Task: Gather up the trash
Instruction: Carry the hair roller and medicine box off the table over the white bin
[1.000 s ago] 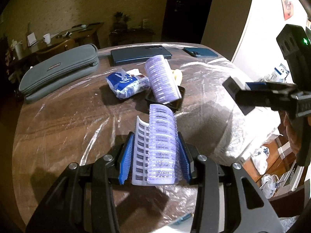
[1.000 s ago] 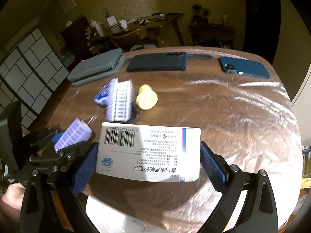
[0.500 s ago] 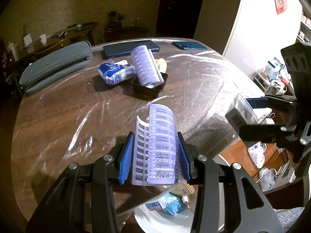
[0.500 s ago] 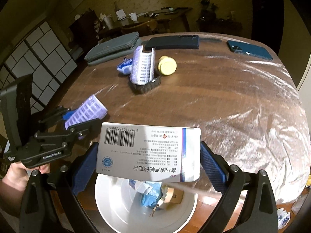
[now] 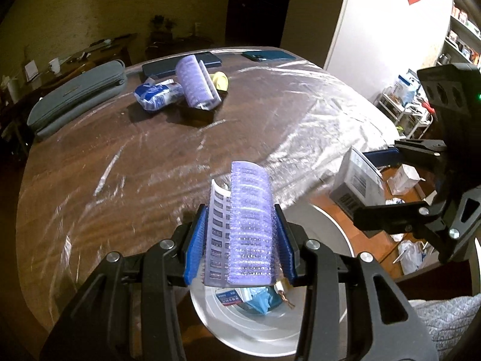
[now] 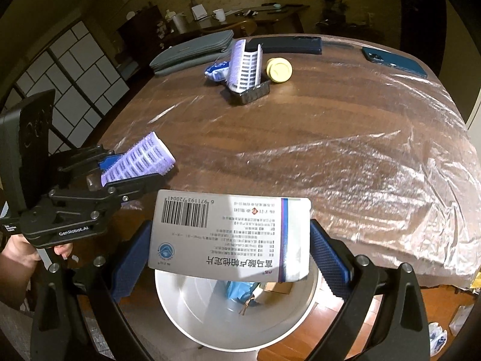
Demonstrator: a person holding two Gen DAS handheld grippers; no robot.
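The left gripper has its blue pads closed tight on a purple hair roller, which sticks up between them, over the near edge of the table. The right gripper is spread wide and clamps a white medicine box by its two short ends, barcode side up. Both grippers hang over a white trash bin that stands on the floor just beside the table edge. Inside the bin lie a crumpled blue wrapper, a small cardboard box and some printed packaging; the rest of its bottom is bare.

Farther back on the table, a small black tray holds a second purple roller, standing on end and leaning. A blue and white tissue pack lies touching the tray on one side, and a yellow lid sits just beside it on the other. Behind them are a grey pouch, a dark case and a blue phone.
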